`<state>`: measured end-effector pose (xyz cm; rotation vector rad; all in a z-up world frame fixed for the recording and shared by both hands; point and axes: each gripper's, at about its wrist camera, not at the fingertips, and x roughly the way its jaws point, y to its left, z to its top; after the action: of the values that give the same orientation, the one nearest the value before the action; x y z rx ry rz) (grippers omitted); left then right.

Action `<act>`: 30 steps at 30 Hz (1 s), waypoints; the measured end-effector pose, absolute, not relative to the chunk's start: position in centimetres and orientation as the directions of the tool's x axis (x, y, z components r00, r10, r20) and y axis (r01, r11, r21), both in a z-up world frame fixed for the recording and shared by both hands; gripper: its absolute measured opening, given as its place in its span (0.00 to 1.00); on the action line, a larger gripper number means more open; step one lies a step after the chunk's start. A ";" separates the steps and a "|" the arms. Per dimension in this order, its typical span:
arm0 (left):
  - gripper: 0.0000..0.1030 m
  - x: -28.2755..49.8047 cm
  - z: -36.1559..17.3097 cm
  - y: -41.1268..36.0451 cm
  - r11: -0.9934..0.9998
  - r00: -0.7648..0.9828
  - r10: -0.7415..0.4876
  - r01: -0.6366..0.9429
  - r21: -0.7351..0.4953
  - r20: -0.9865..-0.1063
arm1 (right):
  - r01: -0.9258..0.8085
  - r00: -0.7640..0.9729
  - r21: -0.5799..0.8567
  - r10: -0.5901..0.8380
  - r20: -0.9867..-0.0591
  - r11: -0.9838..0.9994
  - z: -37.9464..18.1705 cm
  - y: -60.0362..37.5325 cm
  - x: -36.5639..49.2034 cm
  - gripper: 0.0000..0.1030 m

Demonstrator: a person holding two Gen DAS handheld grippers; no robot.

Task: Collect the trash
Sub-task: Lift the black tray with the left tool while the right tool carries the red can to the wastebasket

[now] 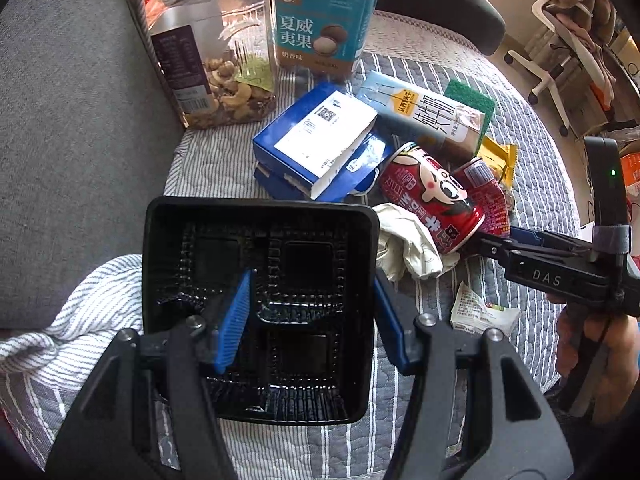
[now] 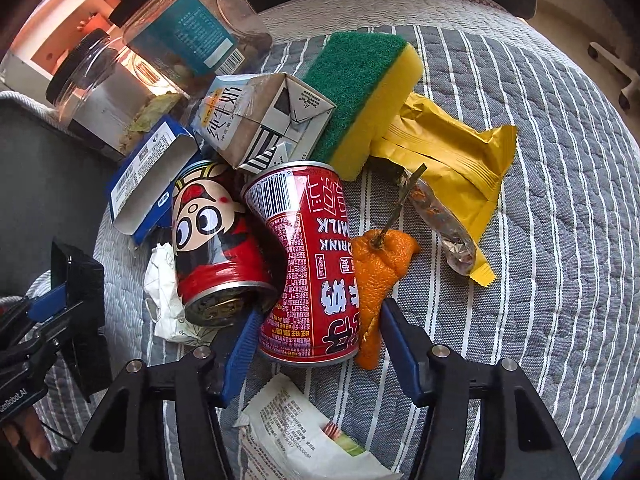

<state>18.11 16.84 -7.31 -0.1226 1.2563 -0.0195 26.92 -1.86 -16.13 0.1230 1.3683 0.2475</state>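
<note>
Black tray [image 1: 260, 304] is pinched at its wall by the left gripper [image 1: 308, 312], held just beside the trash pile on the striped bedcover [image 2: 520, 240]. Dented red can [image 2: 308, 264], beside the orange peel [image 2: 380, 272], is bracketed by the right gripper [image 2: 316, 340]; finger [image 2: 240, 352] contact cannot be told. Can should be squeezed mid-body, peel kept clear.

i'm seeing a glossy black tray [image 1: 256, 304] between blue fingers [image 1: 234, 320]. i'm looking at two red cans [image 2: 312, 264], one showing a cartoon face [image 2: 204, 220], lying on a grey quilt [image 2: 540, 200] striped in white. a sponge [image 2: 360, 92] is showing green over yellow, beside a yellow wrapper [image 2: 452, 160], orange peel [image 2: 380, 272] and a blue-and-white box [image 1: 316, 144].
</note>
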 end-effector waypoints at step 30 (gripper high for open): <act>0.58 17.4 -6.7 14.5 0.996 0.325 -0.079 -0.011 -0.088 -0.942 | -0.024 0.104 0.339 0.339 -0.935 0.941 -18.0 -3.8 27.7 0.41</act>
<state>17.43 14.50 -6.73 -0.0834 1.2392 -0.0445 27.66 -3.82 -18.03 0.2638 1.4471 0.2724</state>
